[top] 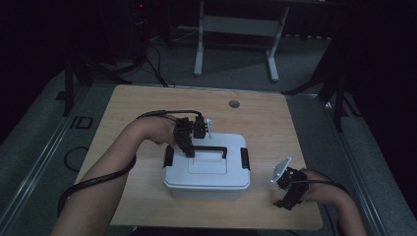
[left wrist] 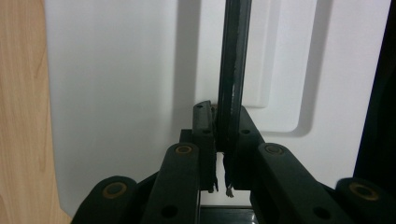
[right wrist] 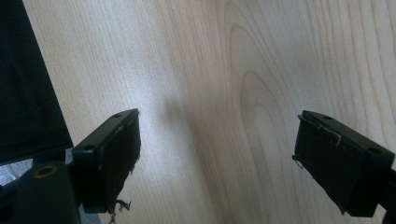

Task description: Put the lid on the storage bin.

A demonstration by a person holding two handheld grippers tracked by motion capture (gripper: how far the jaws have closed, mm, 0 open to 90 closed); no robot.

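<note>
White lidded box (top: 206,169) upright mid-table, side latches black, its black top handle (top: 210,149) pinched, lid on.

Both forearms are bare, with no sleeves to see. The left gripper (top: 189,142) is black, built from flat link bars joined with brass-coloured round pins. A thick black cable (top: 93,182) runs from it along the left forearm. The right gripper (top: 290,194) is also black and carries a grey three-cornered plate (top: 281,169) on top. Its pads (right wrist: 116,154) are rectangular blocks with small screws, and the lining is frayed at the edges.
</note>
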